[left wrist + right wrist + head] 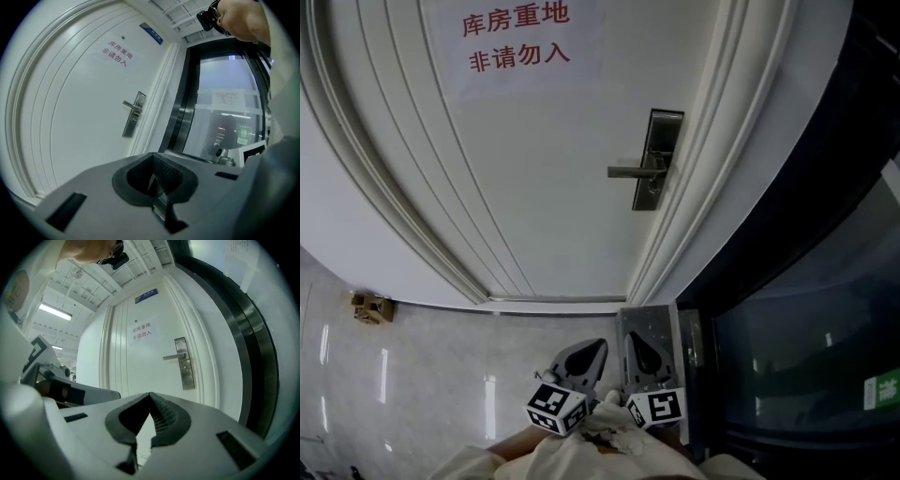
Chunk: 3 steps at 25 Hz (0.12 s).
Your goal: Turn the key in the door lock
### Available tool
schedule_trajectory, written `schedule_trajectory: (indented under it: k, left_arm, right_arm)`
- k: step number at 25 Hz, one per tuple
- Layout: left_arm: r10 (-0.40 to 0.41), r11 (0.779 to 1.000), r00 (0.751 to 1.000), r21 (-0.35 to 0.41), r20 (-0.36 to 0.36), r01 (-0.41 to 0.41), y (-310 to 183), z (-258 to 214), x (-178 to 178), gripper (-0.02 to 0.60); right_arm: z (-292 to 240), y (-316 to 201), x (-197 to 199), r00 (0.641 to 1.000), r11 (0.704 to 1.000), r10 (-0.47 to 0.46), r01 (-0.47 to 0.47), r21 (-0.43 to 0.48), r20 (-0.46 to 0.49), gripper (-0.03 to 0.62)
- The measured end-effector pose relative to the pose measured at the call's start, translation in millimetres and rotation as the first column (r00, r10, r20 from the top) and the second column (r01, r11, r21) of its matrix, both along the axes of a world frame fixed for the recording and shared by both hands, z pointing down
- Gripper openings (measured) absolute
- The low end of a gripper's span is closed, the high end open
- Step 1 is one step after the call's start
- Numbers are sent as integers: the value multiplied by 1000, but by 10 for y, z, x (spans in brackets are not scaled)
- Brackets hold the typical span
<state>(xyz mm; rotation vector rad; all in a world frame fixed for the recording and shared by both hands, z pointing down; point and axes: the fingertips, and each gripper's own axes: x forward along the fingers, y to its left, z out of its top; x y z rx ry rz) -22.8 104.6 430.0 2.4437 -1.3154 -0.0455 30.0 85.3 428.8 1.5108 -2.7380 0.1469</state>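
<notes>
A white door [534,159] carries a steel lock plate [657,157] with a lever handle [630,172] that points left. The keyhole sits low on the plate; I cannot make out a key in it. The lock plate [132,120] lies well ahead in the left gripper view, and the lock plate [184,363] is likewise far off in the right gripper view. My left gripper [596,347] and right gripper [631,339] are held side by side low in the head view, both short of the door. Each gripper's jaws are shut with nothing between them, the left gripper [153,157] and the right gripper [150,395] alike.
A paper sign [517,37] with red characters is taped above the lock. Right of the door frame stands a dark glass panel [806,309] in a black frame. A small brown object [371,307] lies on the glossy tiled floor [422,375] at the left.
</notes>
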Motion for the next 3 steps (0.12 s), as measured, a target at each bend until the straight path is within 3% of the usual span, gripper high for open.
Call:
schedule_trajectory:
  k: [3]
  left_arm:
    - [-24, 1000, 999, -16, -25, 24, 12, 38, -85, 0]
  right_arm:
    - [-9, 48, -37, 1000, 1000, -12, 12, 8, -2, 6]
